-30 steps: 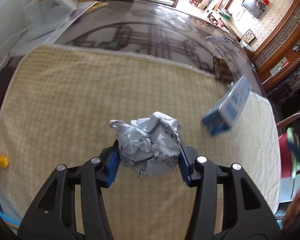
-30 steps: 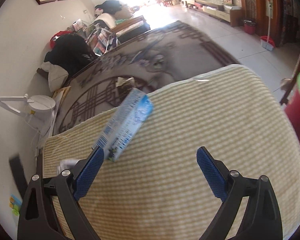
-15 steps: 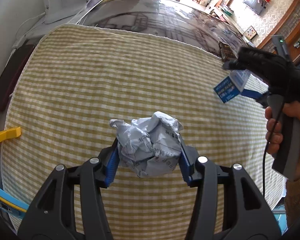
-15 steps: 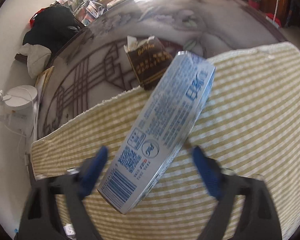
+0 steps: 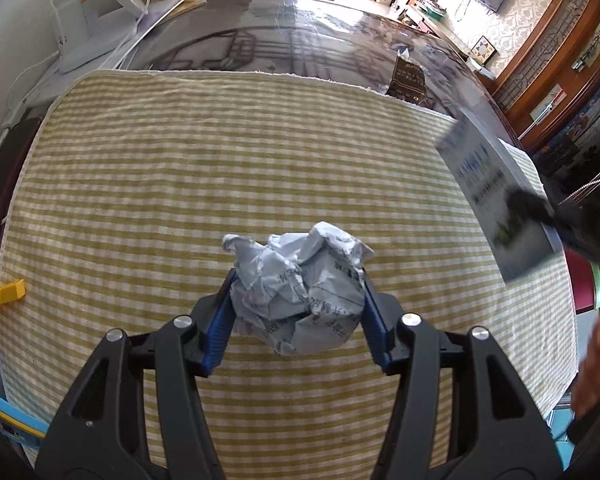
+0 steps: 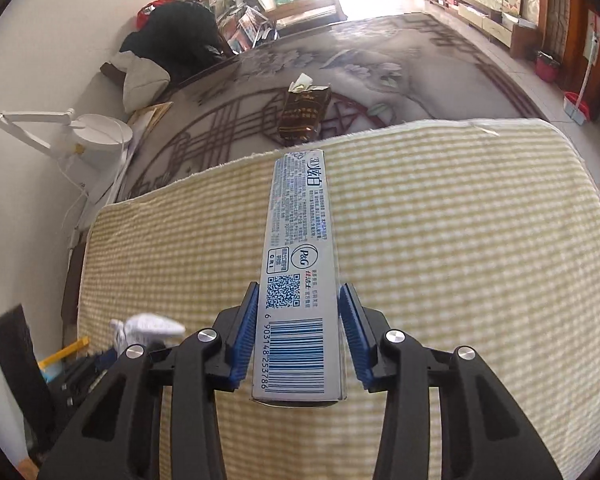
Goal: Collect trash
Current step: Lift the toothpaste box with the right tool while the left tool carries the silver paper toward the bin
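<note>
Since the earlier frame the right gripper point(image 6: 299, 334) has clamped the light, crushable toothpaste box point(image 6: 298, 280) at its barcode end, pointing toward 12 o'clock above the counter point(image 6: 480, 240); the left gripper point(image 5: 298, 312) holds soft crumpled paper point(image 5: 298, 288).

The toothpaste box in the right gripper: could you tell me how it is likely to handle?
The toothpaste box is thin printed card, so probably light and easily dented. It juts far past the right gripper, which grips near one end, so it may pivot.

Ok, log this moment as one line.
left tool: shut on crumpled paper | right tool: shut on toothpaste box | both over checked cloth
</note>
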`<state>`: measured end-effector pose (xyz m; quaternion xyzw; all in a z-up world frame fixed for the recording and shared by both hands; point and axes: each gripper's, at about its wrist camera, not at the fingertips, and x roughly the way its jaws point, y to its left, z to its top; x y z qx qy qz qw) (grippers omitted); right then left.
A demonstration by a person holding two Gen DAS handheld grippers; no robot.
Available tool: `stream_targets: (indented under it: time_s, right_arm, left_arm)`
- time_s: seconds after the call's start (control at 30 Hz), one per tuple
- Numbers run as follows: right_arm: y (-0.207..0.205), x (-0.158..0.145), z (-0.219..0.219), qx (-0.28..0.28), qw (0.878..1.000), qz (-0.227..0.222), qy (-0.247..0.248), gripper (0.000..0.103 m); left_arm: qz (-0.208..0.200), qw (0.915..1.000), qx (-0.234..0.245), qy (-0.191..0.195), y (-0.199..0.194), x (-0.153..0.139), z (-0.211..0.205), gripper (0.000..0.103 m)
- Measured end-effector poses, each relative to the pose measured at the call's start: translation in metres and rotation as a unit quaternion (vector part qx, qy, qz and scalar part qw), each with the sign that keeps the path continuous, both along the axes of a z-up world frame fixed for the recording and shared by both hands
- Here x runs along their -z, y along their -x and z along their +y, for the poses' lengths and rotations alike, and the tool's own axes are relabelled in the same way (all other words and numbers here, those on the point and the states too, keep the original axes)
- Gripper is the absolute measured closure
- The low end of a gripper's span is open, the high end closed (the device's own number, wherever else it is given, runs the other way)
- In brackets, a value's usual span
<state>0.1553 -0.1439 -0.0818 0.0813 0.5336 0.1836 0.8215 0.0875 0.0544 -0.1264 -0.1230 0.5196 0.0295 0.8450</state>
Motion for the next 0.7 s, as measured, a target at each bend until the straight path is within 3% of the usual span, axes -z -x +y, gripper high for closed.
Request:
stream_targets:
  time_s: [0.5, 0.7]
  right_arm:
    - [0.048, 0.017, -0.034, 0.013, 0.999, 0.025, 0.018, 0.061]
    - [0.055, 0.018, -0.033, 0.004, 1.0, 0.02, 0.022, 0.066]
  left_arm:
    - [-0.014, 0.9998, -0.016, -0.006, 0.014, -0.009, -0.009, 0.054]
    - [-0.039, 0.999, -0.011, -0.02, 0.021, -0.026, -0.017, 0.054]
